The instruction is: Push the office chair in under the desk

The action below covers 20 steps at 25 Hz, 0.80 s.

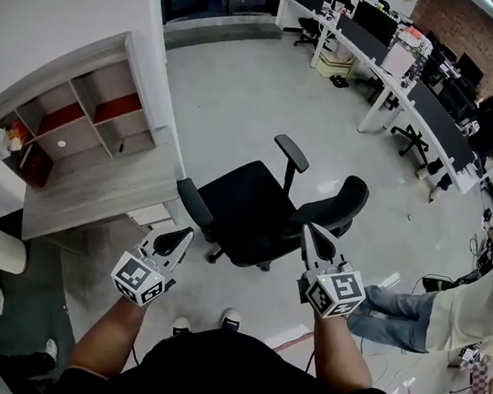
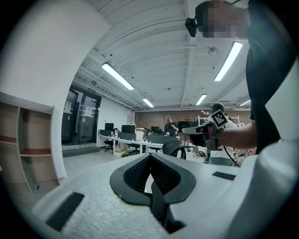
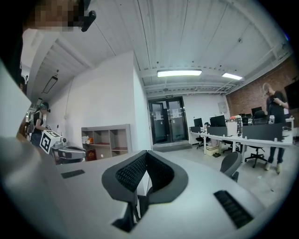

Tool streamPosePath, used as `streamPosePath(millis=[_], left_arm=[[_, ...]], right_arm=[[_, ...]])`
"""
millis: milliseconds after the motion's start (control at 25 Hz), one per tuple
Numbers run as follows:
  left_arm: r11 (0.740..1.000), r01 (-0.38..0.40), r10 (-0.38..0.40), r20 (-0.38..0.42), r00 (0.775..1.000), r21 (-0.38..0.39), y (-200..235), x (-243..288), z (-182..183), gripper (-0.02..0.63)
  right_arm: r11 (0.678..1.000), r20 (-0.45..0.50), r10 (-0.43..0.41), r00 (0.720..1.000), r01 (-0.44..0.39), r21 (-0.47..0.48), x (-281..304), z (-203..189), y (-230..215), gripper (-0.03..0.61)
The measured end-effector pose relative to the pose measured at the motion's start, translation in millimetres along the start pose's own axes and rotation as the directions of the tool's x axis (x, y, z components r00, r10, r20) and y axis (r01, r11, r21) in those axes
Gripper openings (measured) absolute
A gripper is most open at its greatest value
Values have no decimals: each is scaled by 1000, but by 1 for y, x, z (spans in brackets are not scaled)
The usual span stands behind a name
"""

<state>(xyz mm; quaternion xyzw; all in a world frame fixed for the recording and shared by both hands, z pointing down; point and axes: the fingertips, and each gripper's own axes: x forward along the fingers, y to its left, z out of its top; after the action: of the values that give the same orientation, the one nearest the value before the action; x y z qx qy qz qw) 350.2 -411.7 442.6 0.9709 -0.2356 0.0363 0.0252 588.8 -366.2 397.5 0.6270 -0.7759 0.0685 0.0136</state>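
Hovering near office chair (image 1: 245, 207) beside desk (image 1: 101, 189) and shelves (image 1: 75, 117), left tool (image 1: 183, 234) and right tool (image 1: 309, 232) closed, empty

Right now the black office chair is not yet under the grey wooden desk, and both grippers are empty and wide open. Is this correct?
Not quite: the left gripper and the right gripper are empty but shut, as each gripper view shows. The black office chair does stand clear of the grey wooden desk.

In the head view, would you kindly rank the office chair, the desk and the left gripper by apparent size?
1. office chair and desk: about alike, so unranked.
2. left gripper: clearly smallest, even though nearest the camera.
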Motion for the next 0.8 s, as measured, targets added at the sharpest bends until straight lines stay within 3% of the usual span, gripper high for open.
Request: streamPosePath(millis=[200, 440, 560, 800], left_arm=[[997, 82, -81, -49, 996, 14, -11, 31, -34, 15], [979, 202, -199, -114, 973, 18, -38, 60, -75, 22], [966, 259, -252, -167, 953, 20, -56, 73, -99, 101], [926, 374, -349, -259, 901, 52, -90, 96, -137, 195]], right_arm=[[997, -57, -75, 996, 75, 11, -7, -29, -1, 8], [989, -159, -144, 977, 149, 20, -13, -75, -5, 23], [981, -234, -175, 956, 189, 37, -15, -105, -13, 66], [953, -345, -223, 912, 279, 121, -17, -152, -36, 116]])
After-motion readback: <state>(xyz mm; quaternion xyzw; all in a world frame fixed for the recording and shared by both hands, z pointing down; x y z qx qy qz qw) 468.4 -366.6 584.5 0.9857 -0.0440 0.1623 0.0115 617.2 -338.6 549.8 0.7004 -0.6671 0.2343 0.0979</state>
